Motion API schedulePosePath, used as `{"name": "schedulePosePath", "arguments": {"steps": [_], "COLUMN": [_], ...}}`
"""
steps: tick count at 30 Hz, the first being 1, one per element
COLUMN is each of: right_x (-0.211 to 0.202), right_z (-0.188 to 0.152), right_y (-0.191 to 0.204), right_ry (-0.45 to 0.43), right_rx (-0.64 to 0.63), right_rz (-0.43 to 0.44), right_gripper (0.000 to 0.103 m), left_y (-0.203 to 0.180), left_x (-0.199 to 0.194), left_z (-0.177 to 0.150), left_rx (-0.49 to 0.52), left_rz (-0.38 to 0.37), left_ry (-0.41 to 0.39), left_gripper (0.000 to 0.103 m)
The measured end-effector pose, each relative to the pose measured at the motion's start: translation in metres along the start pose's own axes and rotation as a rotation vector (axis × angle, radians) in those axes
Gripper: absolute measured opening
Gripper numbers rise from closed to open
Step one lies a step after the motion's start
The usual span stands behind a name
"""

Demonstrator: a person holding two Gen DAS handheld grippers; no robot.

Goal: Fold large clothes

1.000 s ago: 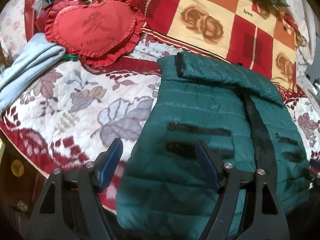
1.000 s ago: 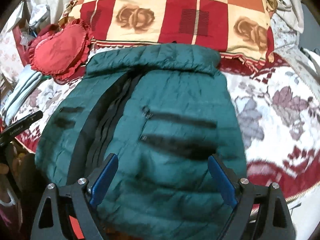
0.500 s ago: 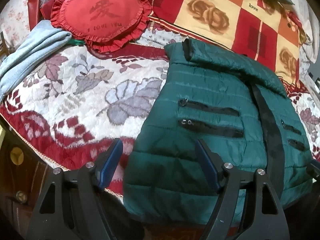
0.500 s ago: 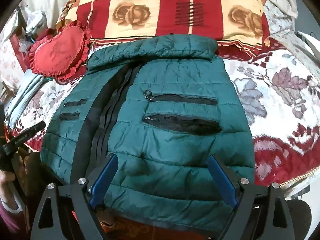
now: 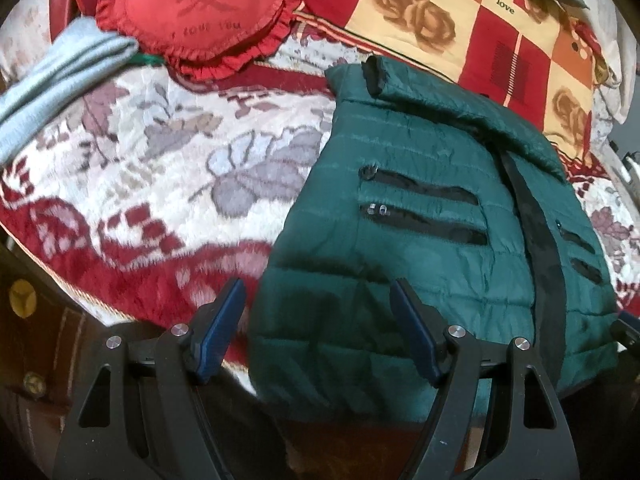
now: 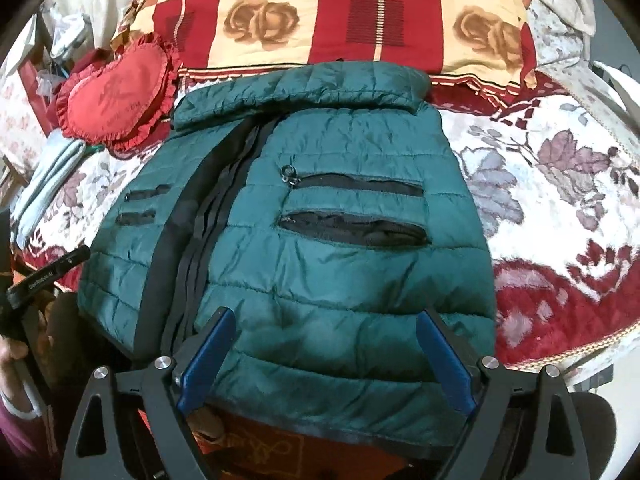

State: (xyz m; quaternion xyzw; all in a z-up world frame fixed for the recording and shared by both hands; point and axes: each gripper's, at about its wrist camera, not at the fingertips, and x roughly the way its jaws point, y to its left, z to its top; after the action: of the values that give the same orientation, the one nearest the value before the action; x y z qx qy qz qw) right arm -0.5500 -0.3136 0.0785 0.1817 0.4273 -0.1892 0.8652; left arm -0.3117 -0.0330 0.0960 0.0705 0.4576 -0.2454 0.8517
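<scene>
Green quilted jacket (image 6: 320,280) lay ahead of both tools. Left gripper (image 5: 318,328) and right gripper (image 6: 322,352) apart, empty. Risk: slippery puffy hem escaping pinch.

The quilted jacket (image 6: 340,280) is dark green, with black zipper bands and black pocket openings. The bedspread (image 5: 160,160) is white with grey leaves and dark red borders. The heart pillow (image 5: 200,12) is red with frills and a darker sign, perhaps a character. The blanket (image 6: 340,12) shows red, cream and orange squares with brown roses. The folded cloth (image 5: 52,76) is pale blue.
</scene>
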Motion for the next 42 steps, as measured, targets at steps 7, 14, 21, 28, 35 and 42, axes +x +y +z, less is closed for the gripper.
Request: {"name": "schedulePosePath", "arguments": {"steps": [7,14,21,28,35,42], "right_x": [0.003,0.008,0.003,0.019,0.027,0.031], "right_z": [-0.018,-0.02,-0.016,-0.022,-0.025,-0.023], "right_y": [-0.031,-0.046,-0.077,-0.075,-0.068,-0.062], "right_ry": [0.05,0.067,0.046,0.122,0.161,0.179], "right_rx": [0.07,0.121,0.209,0.218,0.187,0.165], "right_rz": [-0.008,-0.009,-0.045,0.04,0.08,0.088], "right_gripper": [0.095,0.096,0.096,0.096,0.096,0.096], "left_y": [0.026,0.029,0.025,0.025,0.026,0.031], "left_x": [0.008,0.021,0.021,0.025,0.029,0.039], "left_z": [-0.012,-0.016,-0.017,-0.017,-0.017,-0.013], "left_rx": [-0.07,-0.096,-0.075,-0.071,-0.072,-0.089], "left_rz": [-0.019,-0.048,-0.04,-0.044,-0.06,-0.124], "left_ry": [0.064,0.115,0.11,0.12,0.134,0.178], "left_gripper": [0.075,0.075,0.075,0.075,0.075,0.075]}}
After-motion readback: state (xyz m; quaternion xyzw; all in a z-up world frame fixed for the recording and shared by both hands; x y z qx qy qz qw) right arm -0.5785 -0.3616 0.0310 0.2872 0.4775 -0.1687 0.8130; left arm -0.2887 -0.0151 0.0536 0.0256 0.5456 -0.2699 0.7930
